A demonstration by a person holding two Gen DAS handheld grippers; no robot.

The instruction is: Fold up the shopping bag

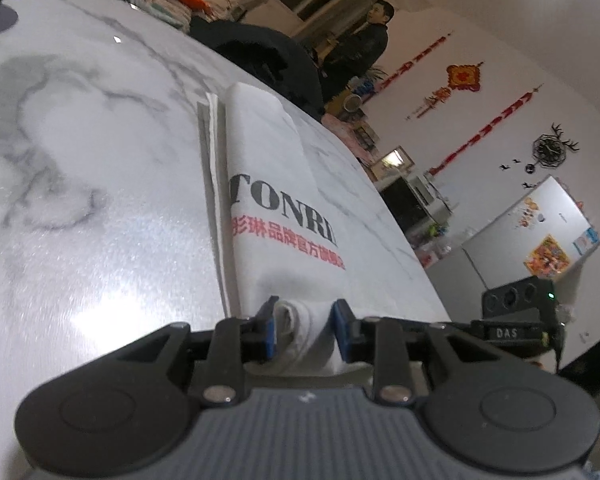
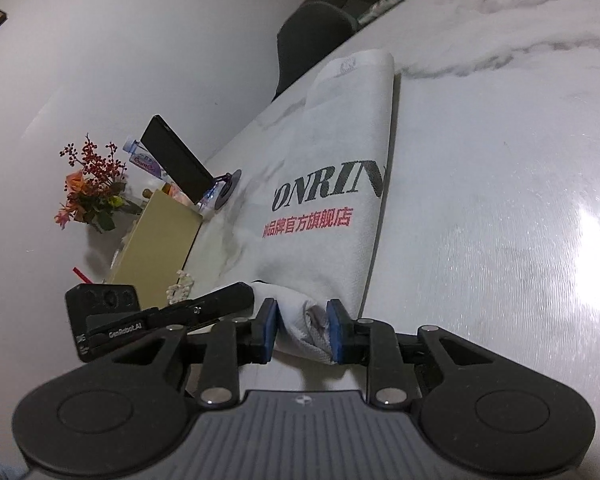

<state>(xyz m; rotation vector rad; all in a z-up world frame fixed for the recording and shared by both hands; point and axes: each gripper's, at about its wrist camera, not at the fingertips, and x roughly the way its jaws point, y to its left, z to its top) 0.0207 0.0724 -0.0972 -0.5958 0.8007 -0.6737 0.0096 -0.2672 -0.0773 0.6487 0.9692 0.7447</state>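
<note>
A white fabric shopping bag [image 1: 276,184] with black letters and red characters lies folded into a long strip on the marble table [image 1: 80,184]. My left gripper [image 1: 305,330] is shut on the bunched near end of the bag, the cloth pinched between its blue pads. In the right wrist view the same bag [image 2: 336,168] stretches away across the table [image 2: 500,200]. My right gripper [image 2: 302,330] is shut on the other bunched corner of that near end. Each gripper's body shows at the edge of the other's view.
A person [image 1: 364,48] stands far behind, near a dark chair with clothes [image 1: 268,60]. A fridge [image 1: 540,236] is at the right. In the right view a phone on a stand [image 2: 180,160], a tan box [image 2: 156,236], flowers [image 2: 92,188] and a chair [image 2: 312,36] border the table.
</note>
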